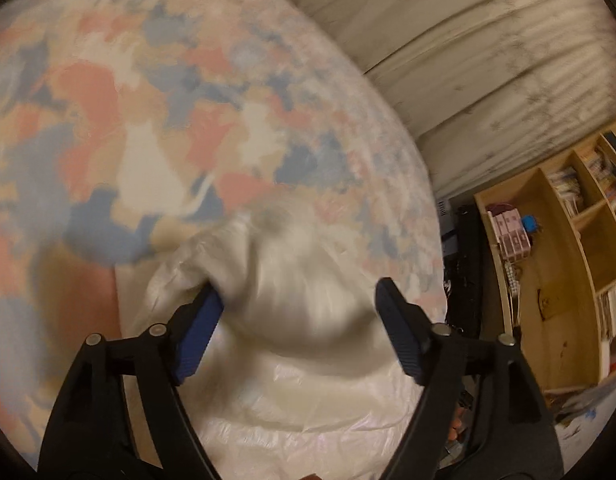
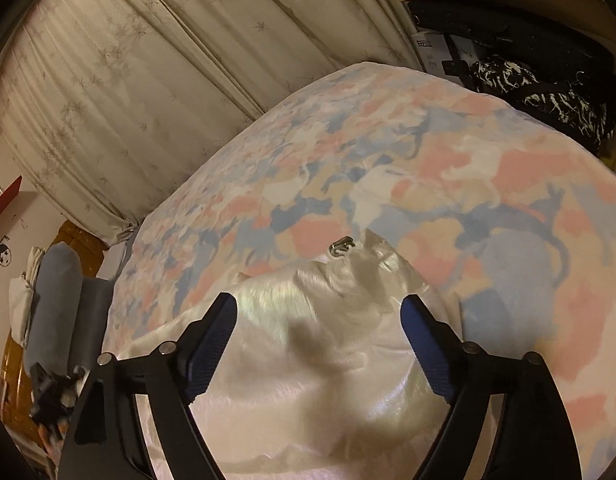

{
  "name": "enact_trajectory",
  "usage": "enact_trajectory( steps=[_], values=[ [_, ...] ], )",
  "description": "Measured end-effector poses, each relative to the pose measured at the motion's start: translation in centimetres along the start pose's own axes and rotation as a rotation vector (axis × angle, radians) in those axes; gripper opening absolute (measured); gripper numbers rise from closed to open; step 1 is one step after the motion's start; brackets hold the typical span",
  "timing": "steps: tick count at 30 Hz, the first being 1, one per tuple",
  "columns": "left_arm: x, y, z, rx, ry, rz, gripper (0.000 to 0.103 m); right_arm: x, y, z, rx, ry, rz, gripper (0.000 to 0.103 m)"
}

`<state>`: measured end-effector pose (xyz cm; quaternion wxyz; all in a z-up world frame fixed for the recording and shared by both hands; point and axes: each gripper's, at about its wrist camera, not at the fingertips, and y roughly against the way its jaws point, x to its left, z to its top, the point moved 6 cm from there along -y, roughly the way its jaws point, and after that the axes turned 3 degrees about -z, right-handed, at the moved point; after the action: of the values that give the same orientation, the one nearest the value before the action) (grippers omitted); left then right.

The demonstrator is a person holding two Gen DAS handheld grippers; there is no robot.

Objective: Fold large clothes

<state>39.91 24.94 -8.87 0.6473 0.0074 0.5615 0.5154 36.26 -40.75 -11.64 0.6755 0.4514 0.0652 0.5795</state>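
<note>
A shiny white garment (image 1: 300, 320) lies bunched on a bed with a pastel pink, blue and beige cover (image 1: 148, 120). My left gripper (image 1: 298, 300) is open, its blue-padded fingers (image 1: 198, 332) spread on either side of a raised fold of the garment; the view is blurred. In the right wrist view the same garment (image 2: 308, 380) shows a metal zipper pull (image 2: 342, 245) at its far edge. My right gripper (image 2: 318, 312) is open above the cloth, with the fabric between and below its fingers (image 2: 426, 344). The bed cover (image 2: 428, 160) stretches beyond it.
Pale curtains (image 1: 468, 40) hang behind the bed and also show in the right wrist view (image 2: 148, 60). A wooden shelf unit (image 1: 556, 260) with books and boxes stands right of the bed. Dark bags (image 2: 528, 80) sit at the bed's far corner. A blue pillow (image 2: 56, 300) lies at the left.
</note>
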Motion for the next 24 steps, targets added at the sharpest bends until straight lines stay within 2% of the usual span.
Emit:
enact_trajectory(
  steps=[2,5,8,10,13,16,18,19,20,21,22,23,24],
  values=[
    [-0.6,0.3,0.5,-0.013,-0.048,0.013,0.079,-0.5,0.3,-0.3,0.006,0.015,-0.01,0.086],
    [-0.5,-0.3,0.4,0.027,-0.121,0.071,0.08,-1.1,-0.1,-0.6,0.025,0.053,-0.043,0.087],
    [1.4,-1.6,0.1,0.064,-0.185,0.167,0.08,-2.1,-1.4,-0.9,0.054,0.099,-0.096,0.087],
    [3.0,-2.5,0.0,0.082,-0.203,0.206,0.08,-3.0,-2.4,-0.8,0.075,0.114,-0.118,0.087],
    [5.1,-3.8,-0.4,0.118,-0.215,0.2,0.08,-4.1,-5.0,-0.9,0.137,0.12,-0.117,0.087],
    [6.5,-5.8,-1.3,0.177,-0.238,0.191,0.08,-4.8,-8.1,-1.7,0.243,0.092,-0.056,0.087],
    [6.7,-6.4,-1.7,0.167,-0.249,0.204,0.077,-5.0,-9.3,-2.3,0.255,0.082,-0.038,0.086],
    [6.3,-6.4,-1.7,0.13,-0.266,0.228,0.072,-4.9,-9.5,-2.3,0.236,0.098,-0.036,0.07],
    [5.8,-6.3,-1.6,0.09,-0.285,0.256,0.051,-4.5,-9.4,-2.2,0.211,0.138,-0.034,0.059],
    [5.3,-6.1,-1.4,0.061,-0.303,0.292,0.035,-4.0,-9.2,-2.1,0.184,0.173,-0.043,0.037],
    [4.7,-6.0,-1.3,0.031,-0.317,0.329,0.029,-3.5,-8.8,-1.9,0.157,0.198,-0.059,0.027],
    [4.3,-6.0,-1.1,0.01,-0.323,0.351,0.023,-3.2,-8.4,-1.6,0.116,0.222,-0.088,0.025],
    [3.8,-5.9,-0.9,-0.018,-0.333,0.379,0.022,-3.1,-8.1,-1.3,0.084,0.23,-0.114,0.022]
  ],
)
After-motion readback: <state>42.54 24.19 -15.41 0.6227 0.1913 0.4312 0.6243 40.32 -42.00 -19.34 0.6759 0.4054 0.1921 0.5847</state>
